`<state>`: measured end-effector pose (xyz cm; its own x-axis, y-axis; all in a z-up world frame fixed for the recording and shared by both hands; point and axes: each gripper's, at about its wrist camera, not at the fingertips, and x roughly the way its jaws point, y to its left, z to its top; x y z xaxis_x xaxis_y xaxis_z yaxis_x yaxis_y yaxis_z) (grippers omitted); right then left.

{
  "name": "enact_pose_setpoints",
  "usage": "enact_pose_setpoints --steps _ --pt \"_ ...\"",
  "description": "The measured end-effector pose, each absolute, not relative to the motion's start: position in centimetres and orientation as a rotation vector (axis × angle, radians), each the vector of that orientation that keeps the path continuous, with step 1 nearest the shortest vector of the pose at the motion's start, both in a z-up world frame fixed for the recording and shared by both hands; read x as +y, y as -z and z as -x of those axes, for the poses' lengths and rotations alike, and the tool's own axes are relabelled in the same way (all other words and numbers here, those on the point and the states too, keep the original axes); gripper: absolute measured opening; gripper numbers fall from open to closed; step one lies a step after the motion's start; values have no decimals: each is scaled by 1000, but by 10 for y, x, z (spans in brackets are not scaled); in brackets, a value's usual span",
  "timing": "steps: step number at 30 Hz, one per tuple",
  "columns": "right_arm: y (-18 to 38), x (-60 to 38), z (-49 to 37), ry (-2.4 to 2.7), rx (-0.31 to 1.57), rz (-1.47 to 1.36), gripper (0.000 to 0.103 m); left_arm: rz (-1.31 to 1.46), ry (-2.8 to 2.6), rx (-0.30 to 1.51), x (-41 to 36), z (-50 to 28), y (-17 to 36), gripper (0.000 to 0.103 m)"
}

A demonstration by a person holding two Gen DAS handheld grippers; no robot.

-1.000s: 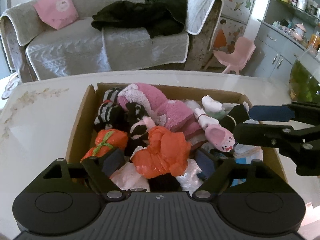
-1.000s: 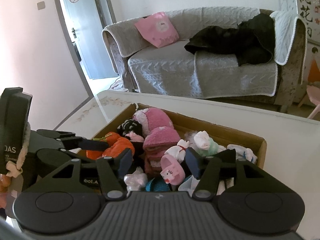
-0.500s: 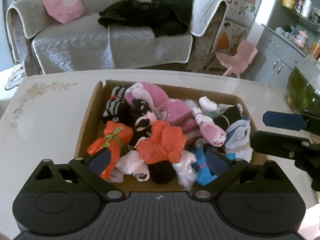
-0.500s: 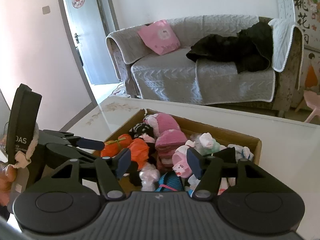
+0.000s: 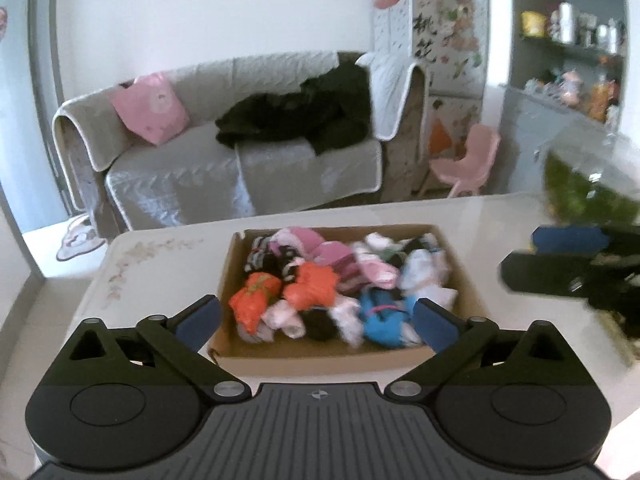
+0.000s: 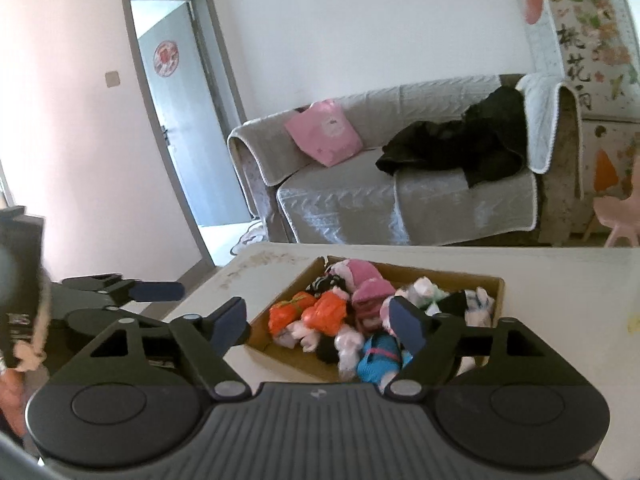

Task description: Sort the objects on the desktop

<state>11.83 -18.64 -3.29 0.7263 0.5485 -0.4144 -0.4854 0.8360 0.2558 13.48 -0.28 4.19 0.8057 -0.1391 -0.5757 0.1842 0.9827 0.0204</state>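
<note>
Left wrist view showed a white table (image 5: 168,264) with a faint floral print near its left edge, carrying an open cardboard box (image 5: 320,360) set toward the middle, one side facing the near edge. Box was packed with rolled socks and soft bundles: two orange bundles (image 5: 288,292) at its near-left part, pink plush items (image 5: 320,248) toward the far side, a blue bundle (image 5: 380,316) near the front wall, white socks (image 5: 424,276) on the right side, striped black-and-white pieces (image 5: 260,256) at far left. Left gripper (image 5: 316,320) was spread wide, nothing between its blue pads (image 5: 434,322), held above the near edge short of the box. Right gripper (image 6: 320,322) was also wide and empty, its right pad overlapping the socks in view; contact could not be told. Behind the table stood a grey sofa (image 6: 400,196) with a pink cushion (image 6: 324,132) and black clothing (image 6: 460,148). Left view was motion-blurred.
</note>
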Motion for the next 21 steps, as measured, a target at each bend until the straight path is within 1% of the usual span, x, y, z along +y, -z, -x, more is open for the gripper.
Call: enact_pose_setpoints --steps 2,4,5,13,21 --pt "31 -186 -106 -547 494 -114 86 -47 176 605 -5 -117 -49 103" --pt "30 -187 -97 -528 506 -102 102 -22 182 610 -6 -102 -52 103" --pt "30 -188 -94 -529 509 -100 103 -26 182 613 -8 -95 -54 103" --pt "16 -193 -80 -517 501 -108 102 -66 143 604 -20 -57 -66 103" --pt "16 -185 -74 -517 504 -59 102 -85 139 604 -23 -37 -67 103"
